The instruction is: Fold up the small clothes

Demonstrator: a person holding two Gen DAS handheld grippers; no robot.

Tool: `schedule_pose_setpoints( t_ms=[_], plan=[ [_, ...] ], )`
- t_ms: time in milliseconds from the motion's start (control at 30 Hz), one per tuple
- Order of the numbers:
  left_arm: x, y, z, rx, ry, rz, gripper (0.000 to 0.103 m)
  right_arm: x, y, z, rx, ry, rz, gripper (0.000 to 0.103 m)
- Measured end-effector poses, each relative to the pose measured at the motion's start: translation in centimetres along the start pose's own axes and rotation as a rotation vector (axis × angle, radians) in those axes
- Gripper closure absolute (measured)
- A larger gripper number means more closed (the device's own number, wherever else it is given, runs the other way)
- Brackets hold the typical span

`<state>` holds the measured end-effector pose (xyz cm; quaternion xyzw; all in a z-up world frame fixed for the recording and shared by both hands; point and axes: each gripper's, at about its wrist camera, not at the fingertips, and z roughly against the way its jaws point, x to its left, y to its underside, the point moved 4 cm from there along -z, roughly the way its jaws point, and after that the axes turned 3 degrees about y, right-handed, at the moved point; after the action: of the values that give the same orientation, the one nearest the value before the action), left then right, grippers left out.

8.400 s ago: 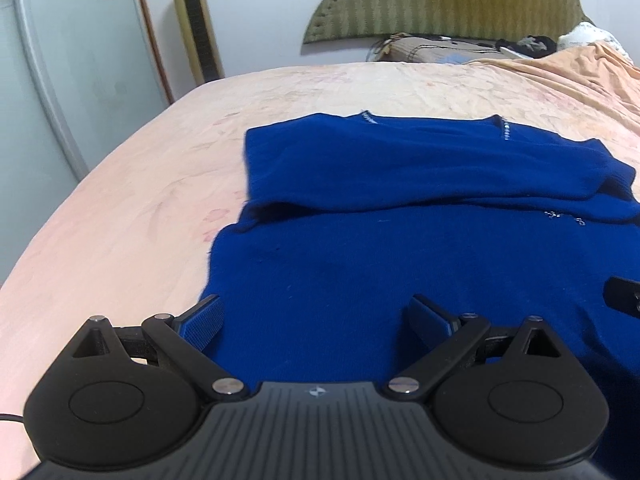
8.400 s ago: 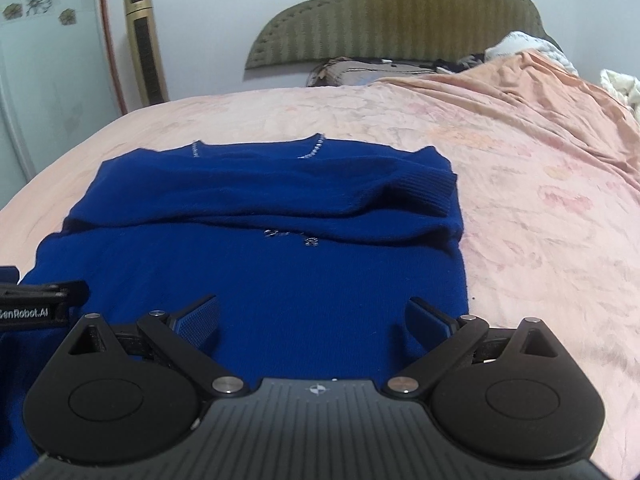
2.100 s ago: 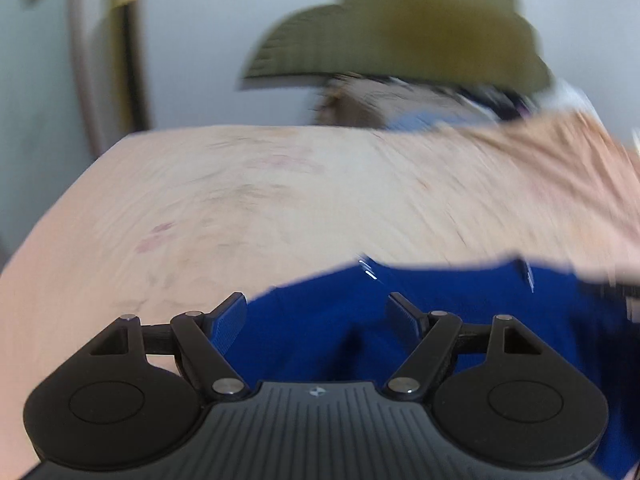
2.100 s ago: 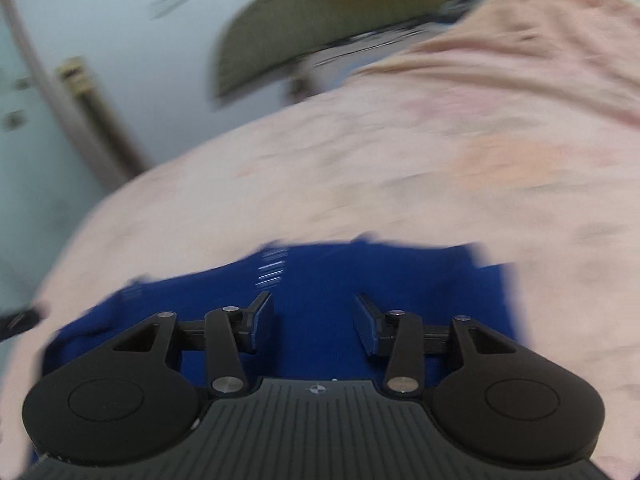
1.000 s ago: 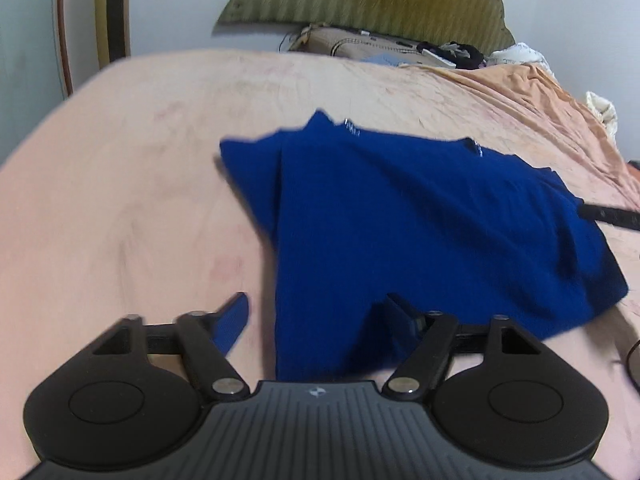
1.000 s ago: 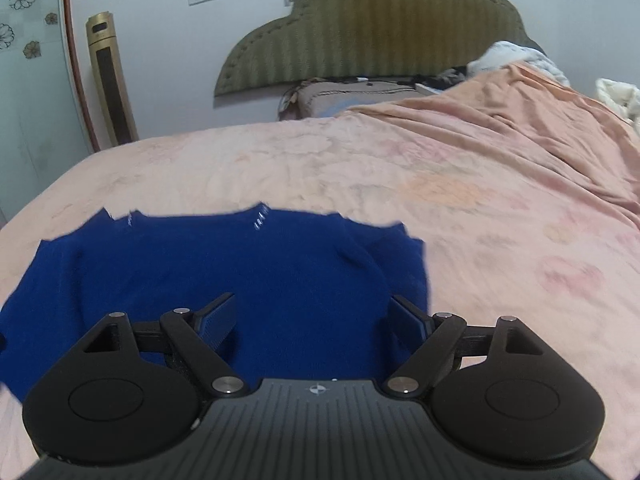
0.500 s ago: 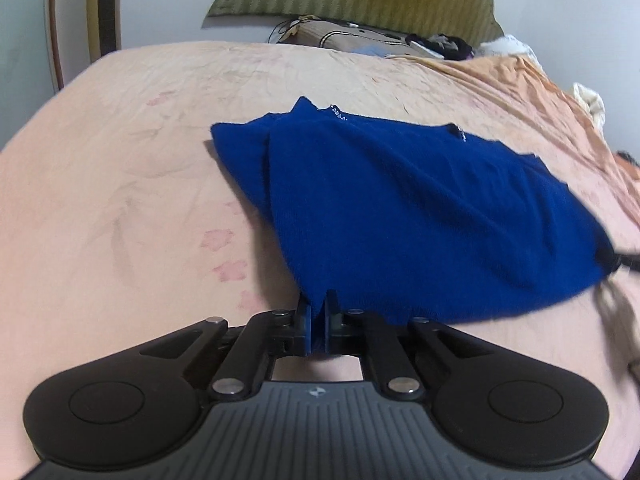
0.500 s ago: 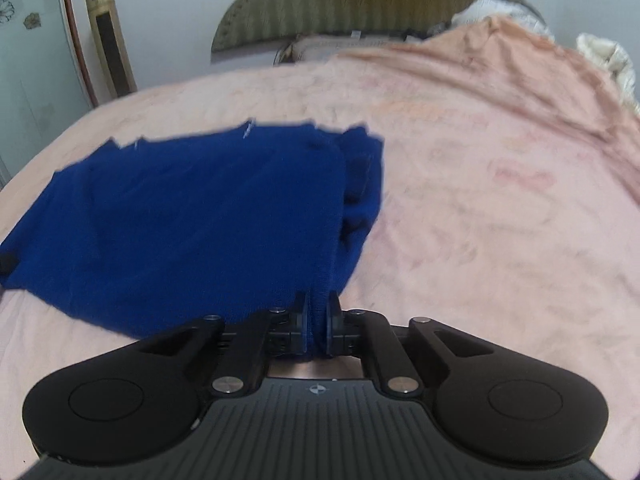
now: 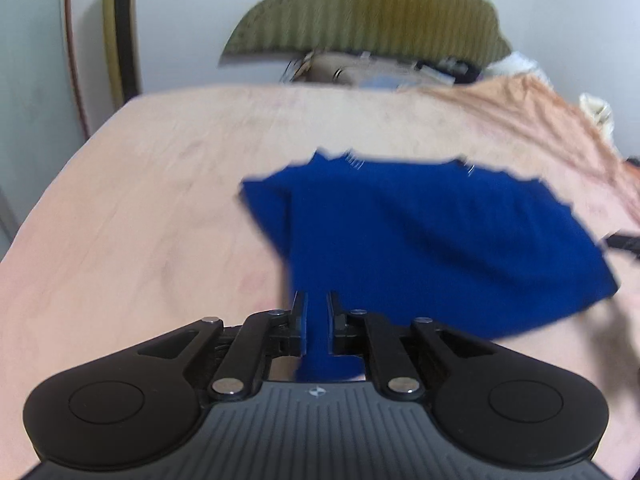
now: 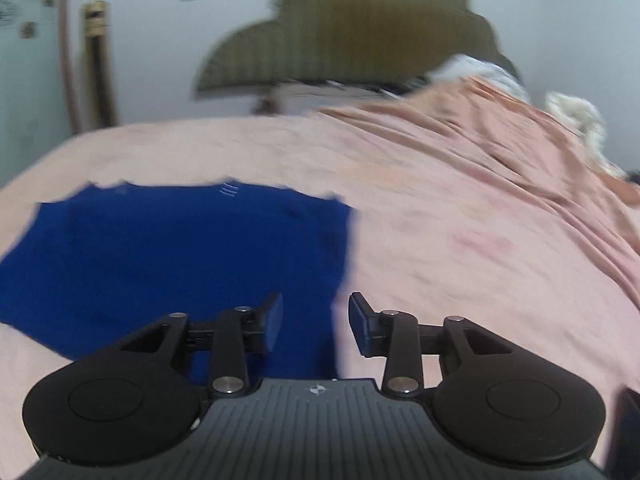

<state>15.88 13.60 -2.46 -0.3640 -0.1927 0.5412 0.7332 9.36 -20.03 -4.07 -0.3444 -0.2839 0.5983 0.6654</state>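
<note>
A wide bed (image 9: 132, 208) fills both views, covered by a pale pink sheet with faint floral marks that lies smooth on one side and bunches into ridges toward the right edge (image 10: 500, 208). At its far end stands a padded olive-green headboard (image 9: 376, 12) with vertical ribbing and a scalloped outline, against a white wall; pillows and a jumble of dark and pale items sit just in front of it, too blurred to name. In the left corner a tall gold and black column (image 9: 120, 36) stands beside a pale panel. The blue sweater (image 9: 420, 240) lies folded in the middle of the sheet, its neckline with small light stitches at the far side and its near corners drawn toward the two tools; both views are smeared. The left gripper (image 9: 317, 322) is nearly closed, its blue-padded fingers (image 9: 300, 316) pinching a narrow bunch of the sweater's near left corner, with the cloth running taut from the pinch up to the body of the garment. The right gripper (image 10: 316, 320) has its jaws partly apart, having just been opening; the sweater's near right corner (image 10: 304, 320) lies between the fingers, close to the left one (image 10: 272, 320), while the right one (image 10: 362, 326) stands clear of the cloth over bare sheet.
</note>
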Motion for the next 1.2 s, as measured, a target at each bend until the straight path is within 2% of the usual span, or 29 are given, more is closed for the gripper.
schedule_pose_setpoints(
  t_ms=[67,133,200,267,367,433,500,667,833,933,1200],
  plan=[
    [-1.5,-0.4,-1.1,0.008,0.002,-0.017,0.087,2.4,0.1,-1.3,0.027,-0.078,0.023,0.059],
    [-2.6,-0.1,-2.8,0.037,-0.022,-0.043,0.073,4.4,0.6,-2.6,0.054,-0.116,0.044,0.058],
    [-3.1,1.0,-4.6,0.085,-0.059,-0.063,0.072,5.6,1.2,-3.8,0.091,-0.118,0.063,0.056],
    [-3.1,2.3,-5.7,0.131,-0.085,-0.060,0.072,6.0,2.0,-4.5,0.141,-0.115,0.108,0.050],
    [-3.2,2.6,-5.1,0.111,-0.103,-0.060,0.068,6.0,2.0,-3.7,0.122,-0.094,0.126,0.047],
    [-3.4,2.4,-4.8,0.098,-0.118,-0.043,0.046,5.9,1.5,-3.0,0.091,-0.104,0.100,0.043],
    [-3.7,2.3,-4.7,0.085,-0.116,-0.033,0.034,6.1,1.4,-3.0,0.078,-0.115,0.103,0.040],
    [-4.4,2.4,-4.5,0.080,-0.133,-0.046,0.033,7.1,2.4,-4.1,0.134,-0.088,0.179,0.038],
    [-4.4,2.2,-4.2,0.079,-0.145,-0.056,0.033,7.8,1.9,-3.0,0.102,-0.092,0.195,0.036],
    [-4.1,1.9,-3.9,0.067,-0.177,-0.067,0.026,8.3,1.5,-2.5,0.077,-0.100,0.208,0.034],
    [-3.3,1.2,-3.5,0.052,-0.228,-0.090,0.025,9.2,1.2,-2.5,0.075,-0.129,0.225,0.031]
  ],
)
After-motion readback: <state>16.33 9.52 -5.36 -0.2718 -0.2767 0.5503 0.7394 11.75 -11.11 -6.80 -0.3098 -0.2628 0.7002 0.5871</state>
